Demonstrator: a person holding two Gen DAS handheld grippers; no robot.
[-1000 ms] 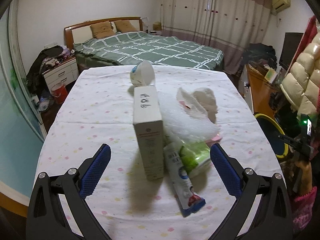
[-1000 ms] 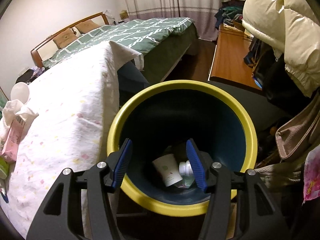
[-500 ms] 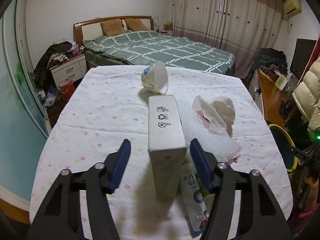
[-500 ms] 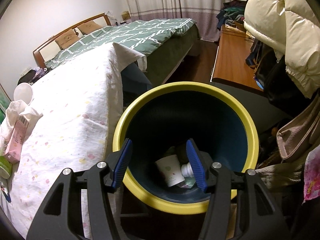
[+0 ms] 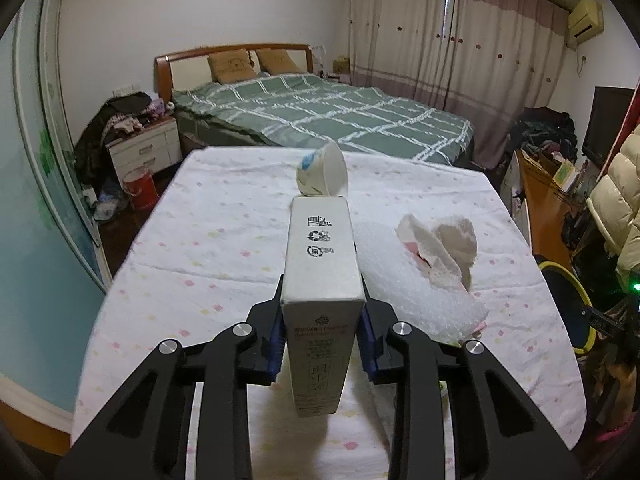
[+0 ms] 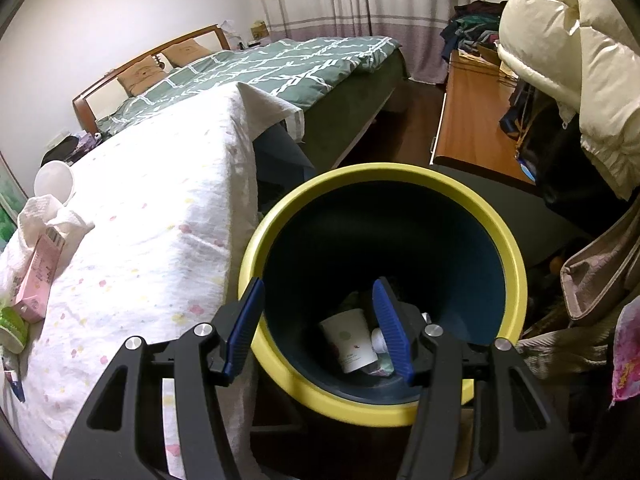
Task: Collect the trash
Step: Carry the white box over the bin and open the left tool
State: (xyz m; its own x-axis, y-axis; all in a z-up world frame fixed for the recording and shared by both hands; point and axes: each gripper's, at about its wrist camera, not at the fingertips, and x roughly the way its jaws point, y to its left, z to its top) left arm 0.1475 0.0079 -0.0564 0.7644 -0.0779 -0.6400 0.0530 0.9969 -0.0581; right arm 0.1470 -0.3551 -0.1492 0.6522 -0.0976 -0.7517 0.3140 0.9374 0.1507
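The left claw (image 5: 322, 350) is pressed in on a tall white carton (image 5: 320, 280), its blue pads (image 5: 275, 342) flat against the carton's two long sides near the end closest to the camera, so the carton juts straight ahead between the fingers; whether its underside touches the cloth-covered counter (image 5: 200, 248) cannot be told. Just beyond the carton's far end a white paper cup (image 5: 324, 174) lies tipped on its side. Ahead and to the right of the claw sits a sheet of bubble wrap (image 5: 412, 292), just beside the carton, with a crumpled tissue (image 5: 444, 252) resting on its far part. Farther right, past the counter edge, the yellow rim of the trash bin (image 5: 576, 312) shows. The right claw (image 6: 318, 330) is spread wide and holds nothing, hanging over the near rim of the same trash bin (image 6: 472, 200), its left blue pad (image 6: 244, 326) beside the yellow rim and the right one over the dark opening. Down inside the bin, between the fingers, lie a discarded paper cup (image 6: 350, 344) and a small white bottle (image 6: 378, 340). To the left of this claw a pink box (image 6: 38, 272) and a green wrapper (image 6: 12, 326) rest on the counter.
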